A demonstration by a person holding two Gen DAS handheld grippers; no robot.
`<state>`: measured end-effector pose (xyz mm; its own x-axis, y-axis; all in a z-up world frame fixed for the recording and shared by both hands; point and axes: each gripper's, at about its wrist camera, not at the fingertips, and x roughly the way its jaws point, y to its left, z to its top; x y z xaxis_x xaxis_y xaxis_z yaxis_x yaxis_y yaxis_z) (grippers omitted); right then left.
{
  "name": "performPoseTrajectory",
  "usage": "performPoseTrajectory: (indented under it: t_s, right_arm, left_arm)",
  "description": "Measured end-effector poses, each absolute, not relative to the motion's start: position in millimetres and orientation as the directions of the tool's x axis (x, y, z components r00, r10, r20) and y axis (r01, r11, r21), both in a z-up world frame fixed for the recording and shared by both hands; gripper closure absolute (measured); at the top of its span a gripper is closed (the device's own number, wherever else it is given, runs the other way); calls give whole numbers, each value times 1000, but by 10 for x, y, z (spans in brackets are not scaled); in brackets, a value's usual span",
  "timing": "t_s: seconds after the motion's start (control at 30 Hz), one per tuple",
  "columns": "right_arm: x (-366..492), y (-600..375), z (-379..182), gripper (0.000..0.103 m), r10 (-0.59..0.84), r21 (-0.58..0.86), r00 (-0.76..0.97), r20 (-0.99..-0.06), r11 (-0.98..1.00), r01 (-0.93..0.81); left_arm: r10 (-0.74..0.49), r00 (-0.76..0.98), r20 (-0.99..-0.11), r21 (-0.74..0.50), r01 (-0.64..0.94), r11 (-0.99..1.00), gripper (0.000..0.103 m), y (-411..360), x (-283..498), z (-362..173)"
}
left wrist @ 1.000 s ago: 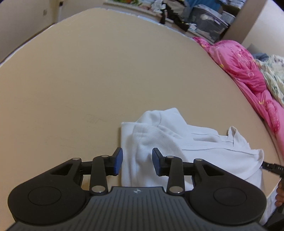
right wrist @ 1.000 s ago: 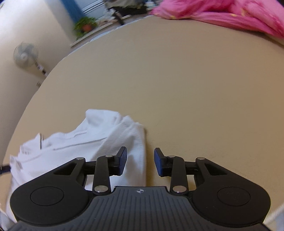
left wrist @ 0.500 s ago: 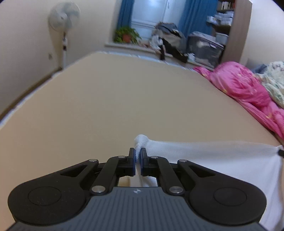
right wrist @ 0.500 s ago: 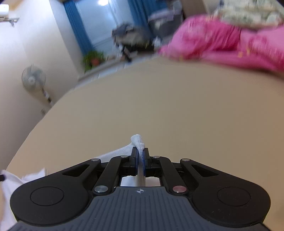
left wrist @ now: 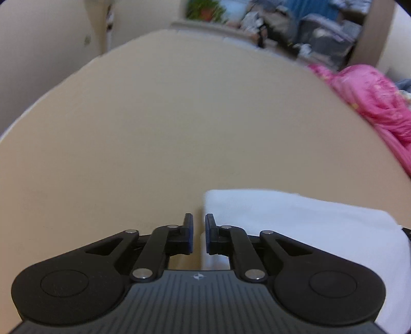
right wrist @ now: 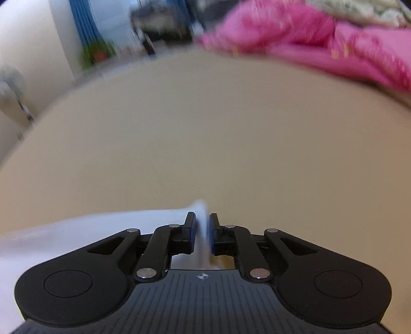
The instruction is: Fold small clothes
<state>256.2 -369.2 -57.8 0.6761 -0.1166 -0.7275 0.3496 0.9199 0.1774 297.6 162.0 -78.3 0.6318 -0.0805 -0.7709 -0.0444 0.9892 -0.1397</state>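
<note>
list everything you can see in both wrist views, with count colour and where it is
white garment: 1, white, folded flat on the tan surface, near edge, between the two grippers
tan surface: 1, tan, fills most of both views
pink bedding: 1 heap, pink, along the far right edge of the surface
potted plant: 1, green with an orange pot, on the ledge beyond the surface
blue curtain: 1, blue, far wall, blurred
clutter: count unclear, dark and grey, far right background
left gripper: 1, black with blue pads, fingers just opened a little, cloth beside them, not between
right gripper: 1, black with blue pads, fingers just opened a little, a white fold between them
</note>
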Motion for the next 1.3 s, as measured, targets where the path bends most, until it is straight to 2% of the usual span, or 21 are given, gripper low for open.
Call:
performPoseTrajectory:
  t_s: [0.03, 0.13, 0.23, 0.4, 0.5, 0.53, 0.7, 0.8, 0.9, 1.0, 1.03, 1.13, 1.2, 1.23, 1.3]
  right_arm:
    - [2569, -3709, -588, 79, -121, 186, 669, -733, 911, 369]
    - [2492, -3721, -463, 75, -134, 202, 702, -699, 905, 374]
    - [2287, -3705, -262, 73, -126, 232, 735, -666, 902, 365]
    - [1808, -3732, 185, 66, -40, 317, 753, -657, 892, 323]
    - [1462, -3771, 356, 62, 2, 338, 748, -664, 893, 298]
    - [1342, -3767, 363, 59, 12, 341, 738, -674, 892, 297]
    - [917, -3812, 68, 58, 24, 341, 663, -748, 871, 353]
    - [747, -3870, -184, 58, 63, 357, 585, -809, 843, 403]
    - [667, -3909, -180, 57, 102, 411, 606, -789, 821, 396]
    - [662, -3892, -230, 57, 100, 401, 595, -797, 825, 398]
    - [645, -3864, -263, 57, 103, 397, 586, -804, 826, 399]
    - [628, -3823, -293, 57, 112, 395, 579, -807, 832, 389]
    - [634, -3820, -275, 57, 125, 398, 582, -803, 840, 368]
    - [632, -3798, -273, 61, 136, 400, 583, -801, 846, 353]
    - [618, -3740, -255, 94, 169, 405, 583, -795, 863, 302]
  left_arm:
    - [-78, 636, -768, -142, -49, 989, 92, 1622, 2965, -762]
    - [-91, 667, -739, -149, -31, 988, 86, 1623, 2869, -618]
    - [-137, 671, -728, -186, -1, 983, 86, 1676, 2641, -409]
    - [-151, 606, -781, -194, -5, 981, 86, 1773, 2135, -90]
    - [-206, 575, -792, -257, -7, 966, 76, 1879, 1771, -50]
    - [-217, 566, -795, -267, -5, 964, 74, 1888, 1651, -104]
    - [-231, 446, -865, -277, -41, 960, 74, 1955, 1310, -589]
    - [-258, 457, -852, -295, -12, 955, 74, 1968, 1287, -570]
    - [-301, 450, -841, -330, 13, 944, 74, 1916, 1306, -584]
    - [-261, 435, -862, -276, 29, 961, 74, 1810, 1376, -631]
    - [-245, 437, -865, -256, 35, 966, 74, 1794, 1376, -635]
    - [-236, 457, -858, -244, 42, 969, 97, 1804, 1343, -643]
    - [-239, 474, -848, -250, 40, 967, 101, 1798, 1310, -607]
    - [-243, 482, -842, -257, 38, 966, 103, 1833, 1275, -572]
    - [-265, 507, -820, -288, 35, 957, 103, 1912, 1203, -477]
